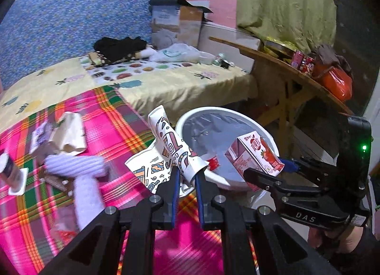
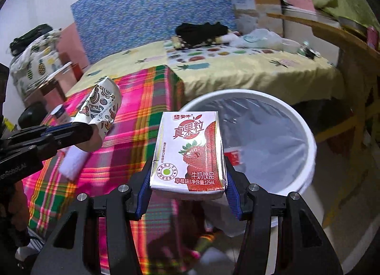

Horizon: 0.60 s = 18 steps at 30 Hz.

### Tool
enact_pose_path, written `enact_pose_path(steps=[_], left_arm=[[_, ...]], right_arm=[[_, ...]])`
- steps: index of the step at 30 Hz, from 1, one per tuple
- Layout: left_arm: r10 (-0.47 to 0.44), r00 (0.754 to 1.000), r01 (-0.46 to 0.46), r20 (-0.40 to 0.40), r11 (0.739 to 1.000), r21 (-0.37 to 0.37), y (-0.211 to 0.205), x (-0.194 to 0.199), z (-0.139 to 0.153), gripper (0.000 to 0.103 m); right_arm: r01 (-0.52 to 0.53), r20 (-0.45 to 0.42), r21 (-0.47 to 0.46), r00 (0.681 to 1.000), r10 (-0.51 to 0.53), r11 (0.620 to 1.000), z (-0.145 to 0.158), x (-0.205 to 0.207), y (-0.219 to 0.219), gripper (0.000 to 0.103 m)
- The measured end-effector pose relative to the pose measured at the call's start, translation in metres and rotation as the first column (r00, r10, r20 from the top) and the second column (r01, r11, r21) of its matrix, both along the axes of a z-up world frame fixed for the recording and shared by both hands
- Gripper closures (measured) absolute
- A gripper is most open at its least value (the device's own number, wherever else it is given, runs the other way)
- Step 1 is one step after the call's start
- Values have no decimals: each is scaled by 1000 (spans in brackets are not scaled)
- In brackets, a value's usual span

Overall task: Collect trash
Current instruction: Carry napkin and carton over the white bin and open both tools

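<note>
Blue pads of the right gripper [image 2: 187, 194] clamp the strawberry milk carton [image 2: 188, 154] by its two side faces; carton upright, label toward the camera, held firm. Left gripper [image 1: 186, 177] is clenched tight on a crushed patterned paper cup [image 1: 171, 142], the cup sticking up and out past the fingertips.

Both loads sit at the near corner of the bed, where the pink plaid blanket [image 1: 114, 118] ends. White bin [image 2: 306, 137] with a clear liner stands on the floor just beside that corner. From the right wrist view the carton lines up with the bin's near-left rim, not yet over the middle. From the left wrist view the cup is beside the rim on the bed side, carton further over the opening.

Step in hand, as I read it: carry phase, both pieces on their way to the drop.

Next move calls for: get each piece fully over the liner opening, clear of the rim, then open the jaws. Cup is flattened and light, could catch on a pad or land on the rim.

Left on the blanket: torn brown paper [image 1: 68, 132], a small bottle [image 1: 9, 170] near the left edge, a white ribbed cloth [image 1: 80, 180]. More rounds likely. Wooden table [image 1: 285, 66] with red cans stands behind the bin, not involved.
</note>
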State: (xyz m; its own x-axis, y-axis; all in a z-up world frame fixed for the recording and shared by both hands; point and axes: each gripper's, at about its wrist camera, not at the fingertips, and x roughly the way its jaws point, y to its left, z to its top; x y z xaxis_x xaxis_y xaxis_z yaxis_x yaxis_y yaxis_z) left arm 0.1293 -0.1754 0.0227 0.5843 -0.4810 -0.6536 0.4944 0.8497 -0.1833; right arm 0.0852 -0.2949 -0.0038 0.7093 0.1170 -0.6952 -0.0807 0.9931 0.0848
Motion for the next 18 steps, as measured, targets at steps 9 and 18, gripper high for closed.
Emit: enact_pose_path(steps=[9, 18], left_arm=[[-109, 994, 109, -12, 994, 4, -47, 17, -10, 90], [-149, 987, 149, -64, 989, -9, -69, 35, -29, 89]], right_arm=[[75, -28, 0, 997, -75, 997, -6, 2, -25, 49], [124, -72, 0, 990, -124, 992, -14, 3, -41, 48]])
